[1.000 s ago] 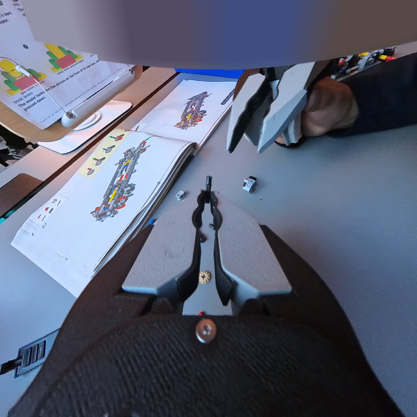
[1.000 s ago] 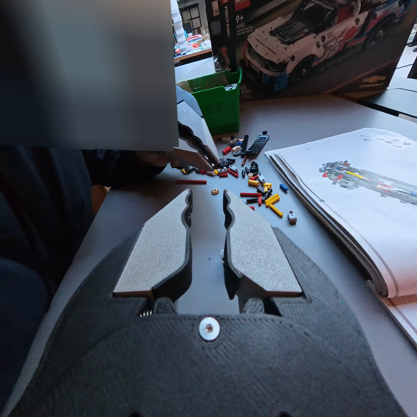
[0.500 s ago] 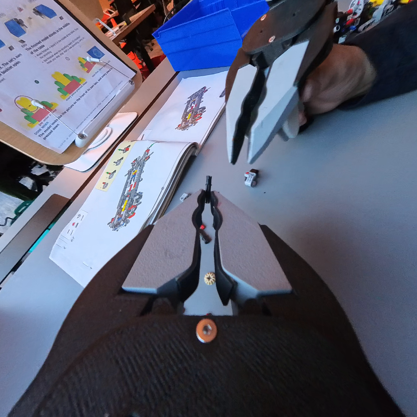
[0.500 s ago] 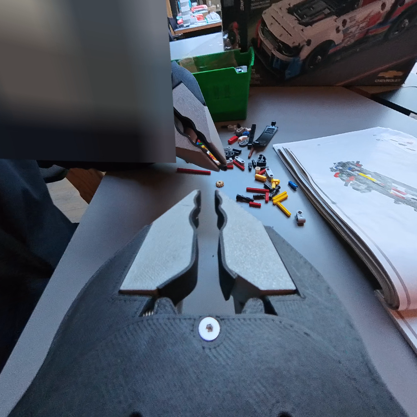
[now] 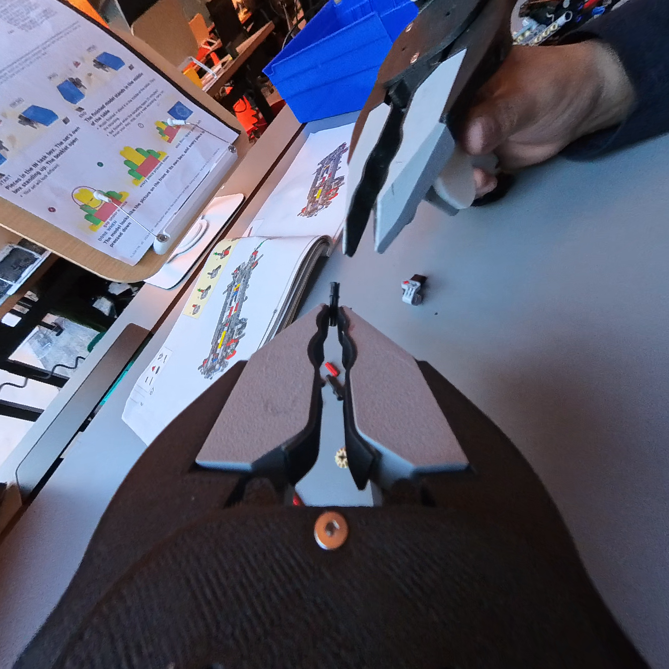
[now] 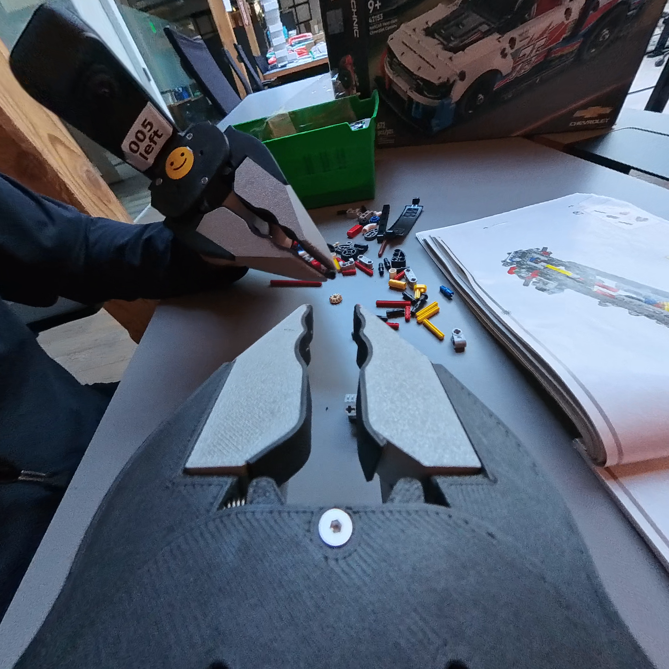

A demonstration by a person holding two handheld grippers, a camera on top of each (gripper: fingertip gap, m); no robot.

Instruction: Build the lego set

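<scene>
Left wrist view: you are working on a grey table, with an open instruction booklet lying left of your tools. Your right gripper is hanging narrowly parted and empty above the surface, near a small grey piece. Your left gripper is pinching a black pin at the very tips; so shallow a bite could let it twist out.
</scene>
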